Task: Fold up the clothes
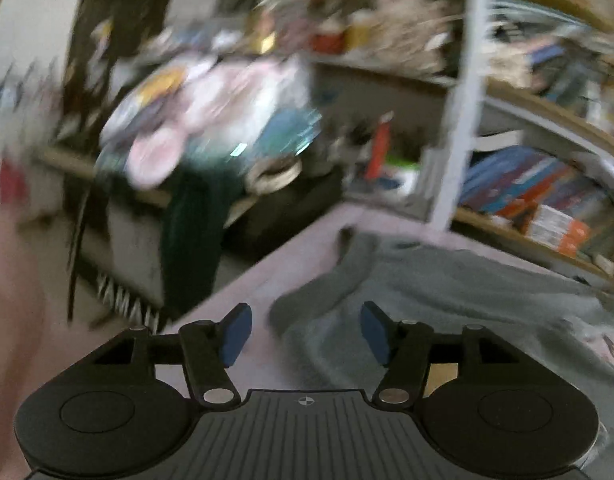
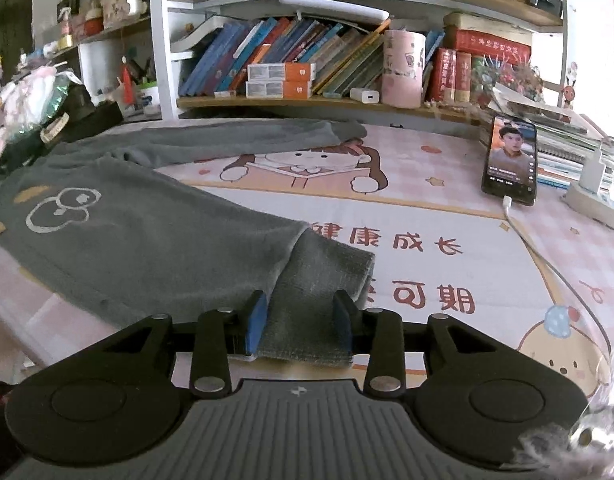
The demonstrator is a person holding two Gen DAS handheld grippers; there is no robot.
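A grey pair of trousers [image 2: 119, 232] with a white cartoon print lies spread on the pink desk mat [image 2: 427, 216]. One leg runs to the near edge and ends in a ribbed cuff [image 2: 319, 304]; the other leg [image 2: 243, 140] lies along the back. My right gripper [image 2: 301, 320] is open, its blue pads on either side of the near cuff, not closed on it. In the blurred left wrist view, my left gripper [image 1: 305, 330] is open and empty above the mat, at the edge of the grey trousers [image 1: 447, 300].
A phone [image 2: 510, 158] on a white cable leans against stacked books at the right. Bookshelves [image 2: 307, 60] line the back of the desk. A power strip [image 2: 595, 200] lies at the far right. A cluttered side table [image 1: 211, 120] stands beyond the desk's left edge.
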